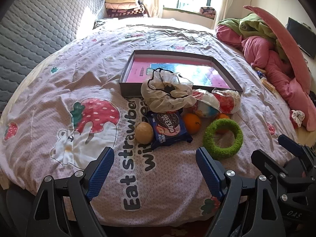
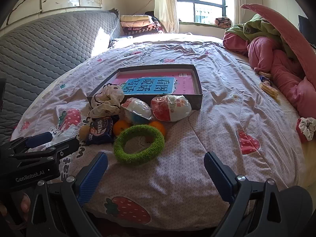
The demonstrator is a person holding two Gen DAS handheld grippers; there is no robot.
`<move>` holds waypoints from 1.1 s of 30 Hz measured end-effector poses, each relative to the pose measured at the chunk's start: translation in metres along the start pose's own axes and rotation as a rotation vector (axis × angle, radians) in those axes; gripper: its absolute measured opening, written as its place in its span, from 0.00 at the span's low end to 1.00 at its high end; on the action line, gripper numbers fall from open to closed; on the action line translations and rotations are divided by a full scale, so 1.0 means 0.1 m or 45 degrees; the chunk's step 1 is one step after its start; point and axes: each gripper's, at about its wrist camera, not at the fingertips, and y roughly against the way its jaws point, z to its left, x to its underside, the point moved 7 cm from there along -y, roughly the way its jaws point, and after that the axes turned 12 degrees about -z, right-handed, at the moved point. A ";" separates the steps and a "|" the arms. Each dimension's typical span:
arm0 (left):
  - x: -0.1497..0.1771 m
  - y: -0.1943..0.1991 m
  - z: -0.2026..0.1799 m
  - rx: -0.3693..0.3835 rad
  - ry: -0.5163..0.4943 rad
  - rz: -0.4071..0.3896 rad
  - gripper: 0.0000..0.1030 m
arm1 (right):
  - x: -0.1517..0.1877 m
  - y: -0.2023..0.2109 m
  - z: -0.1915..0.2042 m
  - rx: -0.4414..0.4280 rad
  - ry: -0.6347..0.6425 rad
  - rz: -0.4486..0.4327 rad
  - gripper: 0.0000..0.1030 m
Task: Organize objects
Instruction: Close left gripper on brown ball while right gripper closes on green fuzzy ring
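A cluster of objects lies on the bed in front of a dark shallow box [image 1: 130,73] [image 2: 197,100] with a pink book inside. There is a green ring [image 1: 223,138] [image 2: 139,145], a blue cookie pack [image 1: 167,130] [image 2: 100,131], two oranges [image 1: 191,123] [image 2: 120,126], a tan ball [image 1: 144,132] [image 2: 84,130], a cream scrunchie [image 1: 167,90] [image 2: 108,98] and two wrapped snack packs [image 1: 227,98] [image 2: 170,108]. My left gripper [image 1: 155,169] is open and empty, just short of the cookie pack. My right gripper [image 2: 156,174] is open and empty, just short of the green ring.
The bed carries a strawberry-print cover [image 1: 79,90] [image 2: 227,118]. Pink and green bedding [image 1: 266,59] [image 2: 276,55] is piled at the right. A red-and-white scrunchie [image 1: 297,117] [image 2: 306,128] and snack packs [image 2: 268,88] lie near it. A grey quilted headboard [image 1: 39,29] stands at the left.
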 end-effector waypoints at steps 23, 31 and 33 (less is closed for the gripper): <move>0.04 -0.13 0.20 -0.039 -0.002 0.009 0.83 | 0.03 -0.06 0.01 -0.020 -0.045 0.007 0.95; 0.10 -0.33 0.37 -0.018 0.040 0.051 0.83 | 0.13 -0.23 0.03 -0.017 -0.058 0.066 0.95; 0.11 -0.39 0.39 -0.017 0.043 0.061 0.83 | 0.14 -0.27 0.02 -0.012 -0.064 0.074 0.95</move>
